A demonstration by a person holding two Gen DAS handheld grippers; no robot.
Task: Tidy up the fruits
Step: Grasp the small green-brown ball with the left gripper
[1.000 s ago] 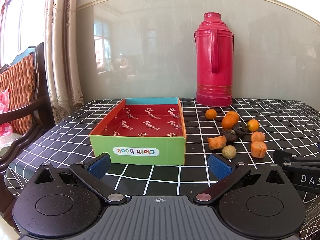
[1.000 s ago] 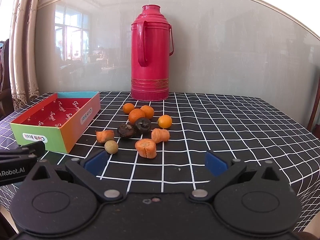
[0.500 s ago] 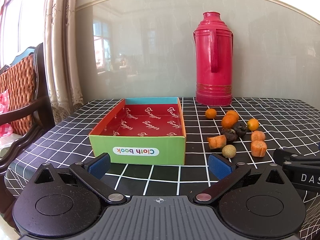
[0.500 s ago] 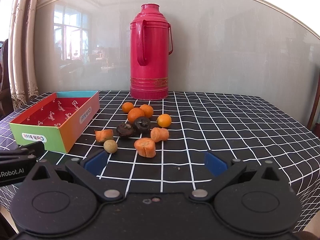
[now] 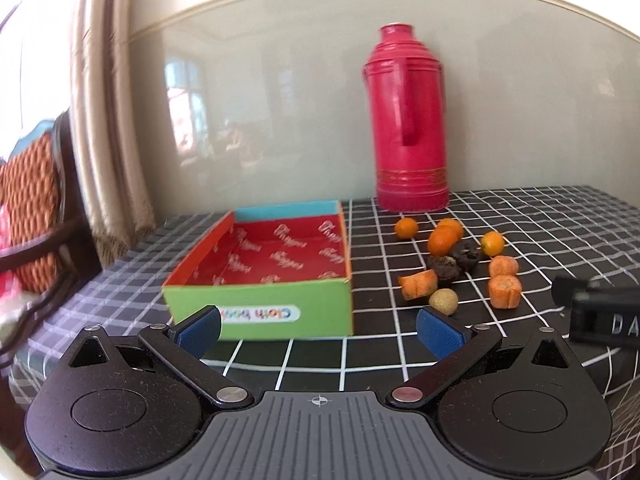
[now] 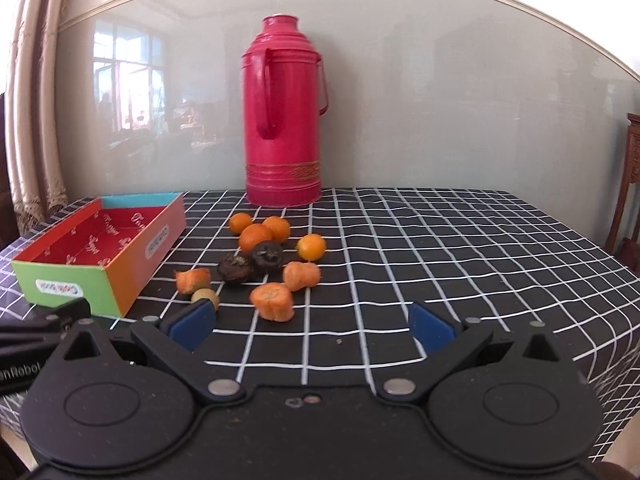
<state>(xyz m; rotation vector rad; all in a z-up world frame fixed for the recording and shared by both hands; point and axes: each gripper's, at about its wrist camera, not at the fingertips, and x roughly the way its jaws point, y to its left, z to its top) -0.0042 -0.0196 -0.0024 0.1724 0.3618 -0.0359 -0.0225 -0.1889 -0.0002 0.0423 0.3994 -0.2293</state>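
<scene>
Both grippers hover low at the near edge of the black, white-gridded tablecloth surface [image 6: 440, 240], and nothing is picked up yet: the left gripper [image 5: 318, 326] has its blue-padded fingers [image 5: 198, 324] spread wide and empty, facing the shallow cardboard box with a red printed floor and green front wall [image 5: 260, 308], and the right gripper [image 6: 310, 326] is just as wide and just as empty, facing the fruit. The box holds nothing at all. The loose pile lies on the cloth just right of it, in front of the tall red metal thermos flask [image 6: 282, 120]: small round orange citrus fruits [image 6: 256, 237], two dark wrinkled brown fruits [image 6: 236, 269], some orange cut chunks [image 6: 273, 301] and one small tan round fruit [image 6: 206, 296]. That nearest orange chunk looks like the sensible first pick for the right side; I'd come in low, straddle it squarely so it doesn't roll, and avoid nudging the tan fruit beside the left finger. Readable text: the box's white label says "Cloth book", mirrored in the left view; the red lining carries a repeated script word too blurred to read; the other gripper's body shows "DA" and "Robot".
</scene>
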